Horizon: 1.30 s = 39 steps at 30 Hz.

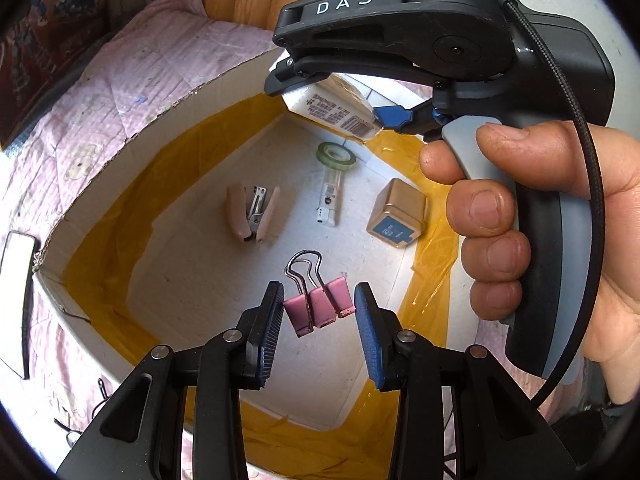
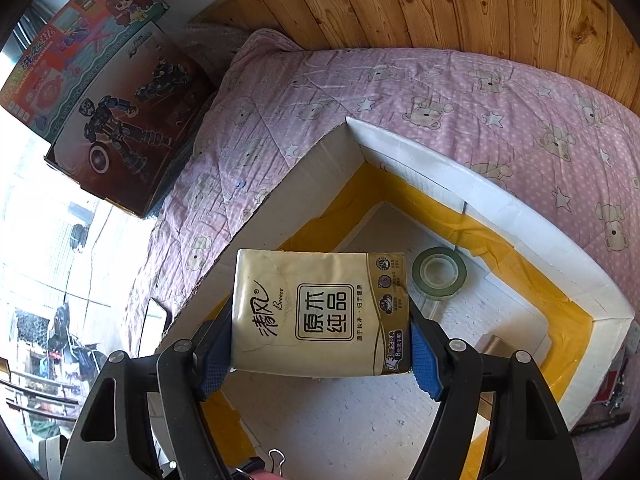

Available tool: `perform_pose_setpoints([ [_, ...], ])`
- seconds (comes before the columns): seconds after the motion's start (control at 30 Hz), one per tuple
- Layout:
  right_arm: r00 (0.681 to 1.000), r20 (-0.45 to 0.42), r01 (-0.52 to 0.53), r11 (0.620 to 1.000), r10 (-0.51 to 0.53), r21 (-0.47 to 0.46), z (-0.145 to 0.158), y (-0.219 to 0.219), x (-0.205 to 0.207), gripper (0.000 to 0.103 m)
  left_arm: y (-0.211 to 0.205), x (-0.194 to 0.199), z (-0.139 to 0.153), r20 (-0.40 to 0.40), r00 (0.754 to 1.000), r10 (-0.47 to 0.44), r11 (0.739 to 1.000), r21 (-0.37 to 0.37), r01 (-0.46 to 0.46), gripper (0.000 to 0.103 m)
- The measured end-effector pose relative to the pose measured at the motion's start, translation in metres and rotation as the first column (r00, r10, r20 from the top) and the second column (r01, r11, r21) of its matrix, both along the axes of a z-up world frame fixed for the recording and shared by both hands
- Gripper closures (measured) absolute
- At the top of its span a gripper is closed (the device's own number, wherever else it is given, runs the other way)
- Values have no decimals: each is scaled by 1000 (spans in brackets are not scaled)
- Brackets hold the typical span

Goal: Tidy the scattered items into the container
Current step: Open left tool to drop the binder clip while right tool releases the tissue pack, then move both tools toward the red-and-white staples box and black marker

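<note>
Pink bear-print quilt [image 2: 460, 92] on a bed, wood-panel wall behind, white cardboard box [image 2: 520, 216] with yellow tape lining sits on it.

Right gripper [image 2: 320, 354]: pads clamped on both short ends of a tissue pack [image 2: 320, 312], held above the box interior. Pack looks soft, light, plastic-wrapped. It will squash under pressure and the film may be slick, so an end-to-end grip across the firm width, as here, seems right. Drop risk low, nothing fragile.

Left gripper [image 1: 318, 330]: jaws partly apart, pink binder clip [image 1: 318, 308] between the fingertips, over the box floor. One pad looks to touch the clip body, the other shows a gap; can't tell if it's really gripped. Clip is small, stiff steel, light; best taken across the painted body, not the wire loops, which would pivot.

Already on the box floor: tape roll [image 2: 439, 274], pink stapler [image 1: 250, 216], white stick-shaped item [image 1: 330, 200], gold cube box [image 1: 396, 212].

Outside: toy carton [image 2: 120, 120] beside the quilt, phone-like slab [image 1: 16, 300] beside the box wall.
</note>
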State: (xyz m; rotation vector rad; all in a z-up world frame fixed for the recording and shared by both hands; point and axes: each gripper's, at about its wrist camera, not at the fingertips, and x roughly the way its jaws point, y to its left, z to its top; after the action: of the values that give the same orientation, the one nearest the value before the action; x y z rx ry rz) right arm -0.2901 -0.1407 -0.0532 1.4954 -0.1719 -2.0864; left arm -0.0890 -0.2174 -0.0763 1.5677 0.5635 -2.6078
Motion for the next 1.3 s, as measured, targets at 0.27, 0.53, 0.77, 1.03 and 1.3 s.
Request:
perform_pose_setpoints([
  [0.27, 1000, 12, 13, 998, -12, -56, -4, 6, 0, 26, -8, 2, -2, 23, 999, 25, 998, 64, -26, 54],
  [0.53, 999, 13, 45, 996, -44, -82, 3, 20, 2, 24, -17, 4, 4, 9, 998, 68, 994, 87, -68, 54],
  [0.77, 999, 27, 43, 996, -40, -85, 2, 32, 12, 24, -29, 7, 9, -2, 992, 123, 986, 114, -122, 53],
  [1.03, 1000, -22, -2, 989, -1, -145, 22, 57, 31, 25, -22, 9, 15, -19, 992, 123, 987, 108, -120, 53],
  [1.3, 992, -121, -62, 980, 39, -189, 51, 81, 68, 32, -4, 8, 32, -83, 992, 93, 992, 95, -85, 53],
])
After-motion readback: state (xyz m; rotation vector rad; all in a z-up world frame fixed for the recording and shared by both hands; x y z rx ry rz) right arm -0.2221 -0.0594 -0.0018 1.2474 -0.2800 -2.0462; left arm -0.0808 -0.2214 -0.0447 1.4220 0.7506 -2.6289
